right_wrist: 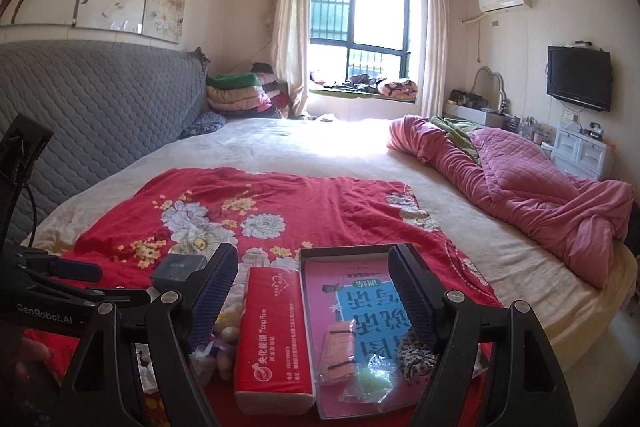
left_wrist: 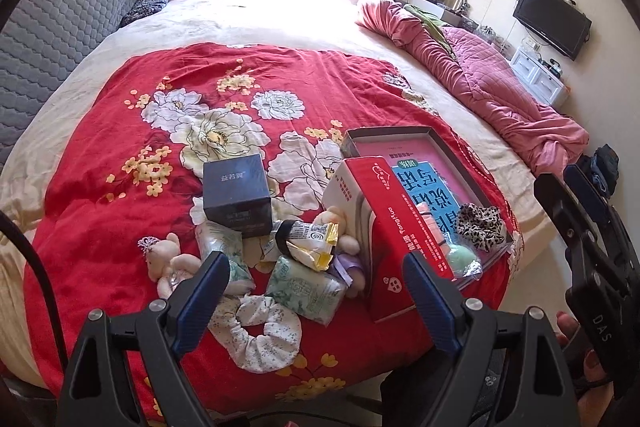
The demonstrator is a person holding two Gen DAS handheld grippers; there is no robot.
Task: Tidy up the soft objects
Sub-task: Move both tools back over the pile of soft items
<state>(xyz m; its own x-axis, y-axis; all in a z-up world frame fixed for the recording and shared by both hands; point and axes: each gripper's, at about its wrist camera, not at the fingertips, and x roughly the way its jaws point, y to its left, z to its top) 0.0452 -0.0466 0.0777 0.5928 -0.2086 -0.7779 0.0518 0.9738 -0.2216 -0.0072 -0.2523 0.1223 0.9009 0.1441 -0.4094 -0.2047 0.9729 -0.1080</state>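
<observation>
Left gripper (left_wrist: 316, 287) spread wide, nothing held; white floral scrunchie (left_wrist: 260, 331) lies between its fingers, crinkled fabric ring. Just ahead — green-printed tissue packs (left_wrist: 306, 289), snack wrapper (left_wrist: 312, 239), plush bear (left_wrist: 172, 263) partly hidden by the left finger. Right gripper (right_wrist: 314, 291) also parted, empty. Below it the shallow box lid (right_wrist: 308, 307) holds a leopard scrunchie (right_wrist: 416, 359), pink pouch (right_wrist: 338, 351), green puff in plastic (right_wrist: 368, 383) — outlines blurred. Red tissue box (right_wrist: 272, 339) stands beside the lid.
</observation>
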